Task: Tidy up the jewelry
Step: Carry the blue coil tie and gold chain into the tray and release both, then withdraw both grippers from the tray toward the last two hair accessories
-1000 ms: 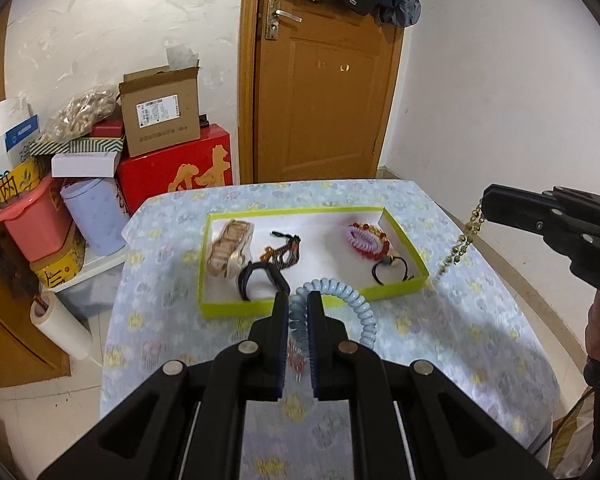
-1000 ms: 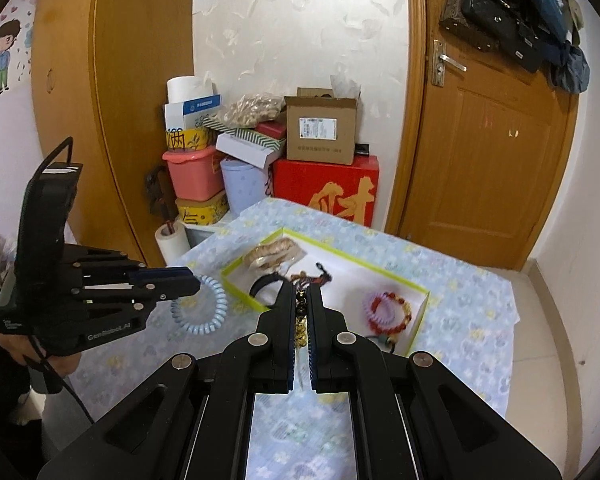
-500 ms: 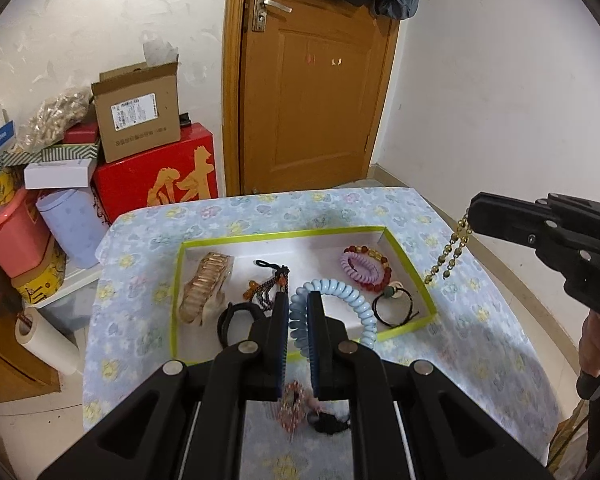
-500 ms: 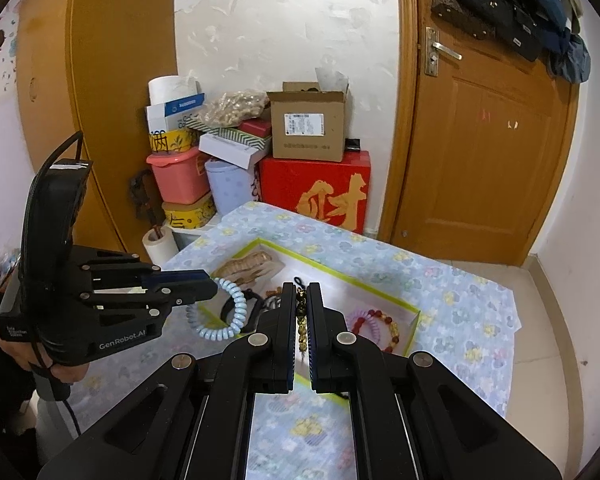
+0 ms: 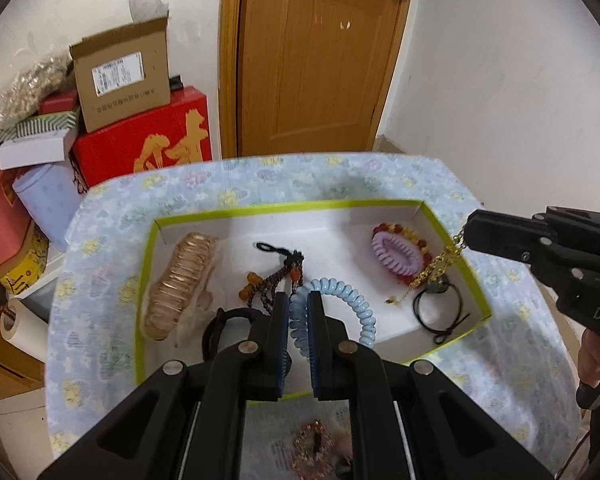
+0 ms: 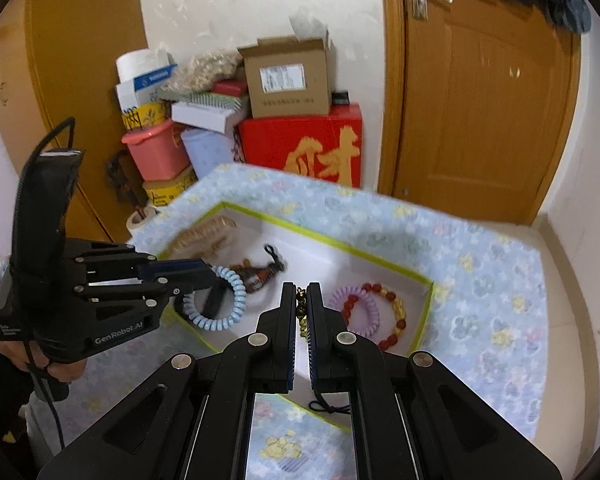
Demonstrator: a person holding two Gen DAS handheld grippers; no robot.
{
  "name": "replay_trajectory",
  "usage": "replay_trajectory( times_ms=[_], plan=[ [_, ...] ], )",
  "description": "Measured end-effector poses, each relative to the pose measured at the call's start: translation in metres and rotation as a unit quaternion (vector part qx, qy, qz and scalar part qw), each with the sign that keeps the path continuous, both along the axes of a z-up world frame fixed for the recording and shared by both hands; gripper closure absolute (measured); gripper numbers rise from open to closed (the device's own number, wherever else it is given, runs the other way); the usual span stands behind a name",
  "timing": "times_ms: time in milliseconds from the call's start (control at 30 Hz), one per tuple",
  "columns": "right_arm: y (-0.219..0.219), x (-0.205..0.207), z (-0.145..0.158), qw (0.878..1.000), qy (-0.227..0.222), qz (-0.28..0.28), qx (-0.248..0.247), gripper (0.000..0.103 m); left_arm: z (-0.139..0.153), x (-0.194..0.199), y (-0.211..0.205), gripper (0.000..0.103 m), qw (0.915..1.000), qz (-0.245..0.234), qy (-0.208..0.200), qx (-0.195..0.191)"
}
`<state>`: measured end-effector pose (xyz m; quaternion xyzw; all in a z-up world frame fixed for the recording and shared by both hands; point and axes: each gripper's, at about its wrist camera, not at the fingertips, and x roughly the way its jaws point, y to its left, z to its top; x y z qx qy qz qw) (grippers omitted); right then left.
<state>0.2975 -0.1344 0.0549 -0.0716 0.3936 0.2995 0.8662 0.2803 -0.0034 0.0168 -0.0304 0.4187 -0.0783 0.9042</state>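
Note:
My left gripper is shut on a light blue spiral hair tie, which hangs over the white tray with a green rim. My right gripper is shut on a gold bead chain; in the left wrist view that gold chain dangles into the tray's right end. The tray holds a gold hair claw, a dark beaded tassel, a purple spiral tie with a red and amber bead bracelet, and a black elastic.
The tray lies on a table with a pale blue flowered cloth. A reddish beaded piece lies on the cloth in front of the tray. Stacked boxes and tubs stand behind the table, beside a wooden door.
Both grippers have come forward and down over the tray. The blue hair tie now hangs inside the tray's front, and the gold chain has swung from outside the right rim to inside it.

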Motion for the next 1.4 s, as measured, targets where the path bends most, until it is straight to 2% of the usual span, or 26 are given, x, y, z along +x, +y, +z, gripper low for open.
replay_trajectory(
  times_ms=[300, 633, 700, 767, 933, 1267, 1400],
  plan=[
    [-0.004, 0.019, -0.049, 0.999, 0.049, -0.013, -0.019, 0.098, -0.034, 0.013, -0.009, 0.094, 0.9994, -0.015, 0.03, 0.006],
    [-0.005, 0.025, -0.065, 0.997, 0.074, -0.017, -0.027, 0.098, -0.04, 0.015, -0.014, 0.093, 0.9993, -0.023, 0.027, 0.015],
    [-0.007, 0.024, -0.065, 0.997, 0.074, -0.018, -0.027, 0.094, -0.04, 0.015, -0.015, 0.093, 0.9992, -0.022, 0.028, 0.017],
    [-0.008, 0.021, -0.062, 0.997, 0.072, -0.019, -0.022, 0.085, -0.039, 0.014, -0.015, 0.092, 0.9992, -0.022, 0.029, 0.015],
    [-0.013, 0.011, -0.053, 0.998, 0.062, -0.022, -0.015, 0.085, -0.03, 0.007, -0.013, 0.085, 0.9996, -0.02, 0.019, 0.006],
    [-0.024, -0.035, -0.028, 0.999, 0.036, -0.03, -0.001, 0.084, -0.007, -0.038, -0.004, 0.085, 0.9998, -0.001, -0.007, 0.017],
    [-0.03, -0.066, -0.02, 0.999, 0.029, -0.03, 0.003, 0.083, -0.001, -0.068, -0.001, 0.085, 0.9998, 0.009, -0.016, 0.007]
  ],
)
